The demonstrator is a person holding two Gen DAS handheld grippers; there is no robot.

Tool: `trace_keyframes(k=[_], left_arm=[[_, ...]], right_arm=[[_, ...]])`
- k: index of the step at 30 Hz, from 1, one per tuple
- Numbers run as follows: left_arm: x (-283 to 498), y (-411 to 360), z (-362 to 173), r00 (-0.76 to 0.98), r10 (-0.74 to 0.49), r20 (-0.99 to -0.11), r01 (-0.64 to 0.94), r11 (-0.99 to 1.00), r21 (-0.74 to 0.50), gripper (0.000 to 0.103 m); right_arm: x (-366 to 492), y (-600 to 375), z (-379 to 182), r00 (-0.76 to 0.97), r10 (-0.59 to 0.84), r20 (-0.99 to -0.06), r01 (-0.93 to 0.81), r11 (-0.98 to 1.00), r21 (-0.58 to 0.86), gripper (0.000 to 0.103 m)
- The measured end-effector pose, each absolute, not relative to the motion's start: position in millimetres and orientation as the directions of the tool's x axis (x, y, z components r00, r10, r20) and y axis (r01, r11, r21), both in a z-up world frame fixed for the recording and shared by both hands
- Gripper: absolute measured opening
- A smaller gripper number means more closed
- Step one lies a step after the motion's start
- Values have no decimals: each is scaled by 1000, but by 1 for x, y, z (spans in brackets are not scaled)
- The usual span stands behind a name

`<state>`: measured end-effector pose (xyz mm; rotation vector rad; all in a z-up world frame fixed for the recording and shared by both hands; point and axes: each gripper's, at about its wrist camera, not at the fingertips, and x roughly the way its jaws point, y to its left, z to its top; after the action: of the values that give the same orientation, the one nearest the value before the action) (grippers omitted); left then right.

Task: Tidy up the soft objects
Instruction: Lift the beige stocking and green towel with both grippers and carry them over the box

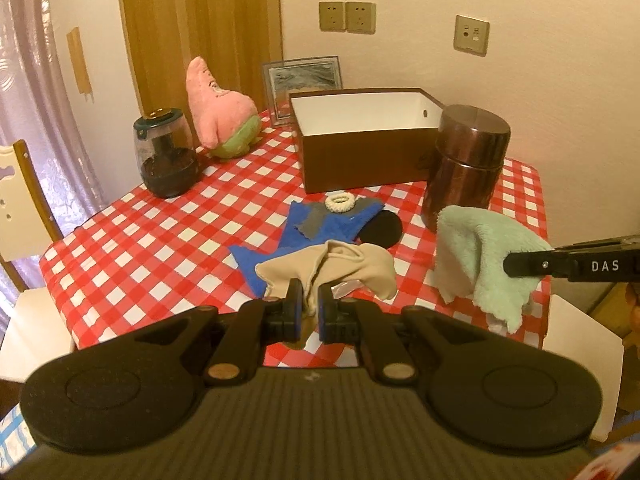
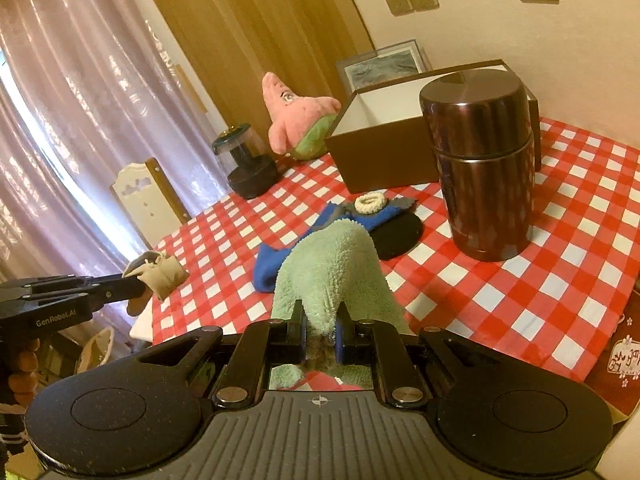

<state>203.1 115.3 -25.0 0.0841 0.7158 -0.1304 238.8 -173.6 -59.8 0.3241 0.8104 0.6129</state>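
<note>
Beige fabric first: a thin beige cloth (image 1: 328, 268) is pinched in the left gripper (image 1: 309, 304), whose blue-lined jaws are pressed tight on a bunched fold; the rest of it droops, lifted over the near edge of the checked tablecloth (image 1: 160, 240). Right gripper (image 2: 320, 332) clamps a fluffy mint-green towel (image 2: 332, 268), jaws nearly together on a thick wad, towel rising ahead of the fingers and hanging clear of the table. Both hands loaded, then.

Just beyond, lying flat: blue felt piece (image 1: 316, 232), grey scrap (image 1: 316, 222) on top, cream hair tie (image 1: 341, 202) at its far end, black round pad (image 1: 384, 228) tucked beside it. Untouched.

Key relation: brown open box (image 1: 360, 136) sits past those items, straight ahead and slightly right of the left gripper, long axis running across the view, white inside, looks empty as far as visible. Likely the drop spot. From the right gripper the copper-brown flask (image 2: 484, 160) stands upright between claw and box, hiding the box's right part, so the towel probably has to pass left of it or over it. Left hand has the clearer lane; no obstacle taller than the hair tie.

Farther back: pink star plush (image 1: 220, 112) left of the box, still out.
</note>
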Motion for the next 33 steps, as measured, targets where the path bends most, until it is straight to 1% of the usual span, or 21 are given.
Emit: trace_keyframes(k=[9,14,23,29,33], left_arm=[[219,133,-37,714,-166,-680,238,971,13,6],[251,149,-46,673,-253,-695,349,937,-4,6],[318,174,-46,631,-395,-667,504,863,-33,6],[367,177,-31,626,-422,-655,541,841,-25,6],[406,170,-16,646,-422,-636,543,840,-7,6]], right_arm=[[238,-156,-67,545,587,-598,-314,805,504,13],[241,-136,-66,576,534,-619,-227,832,506,13],[261,-90,-46,639,444,-628,-144,871,470,13],[292,-62,-27,673,420,-608,-168,888,427,13],[326,-49,-8,713,402,-574,-210,904,371,13]])
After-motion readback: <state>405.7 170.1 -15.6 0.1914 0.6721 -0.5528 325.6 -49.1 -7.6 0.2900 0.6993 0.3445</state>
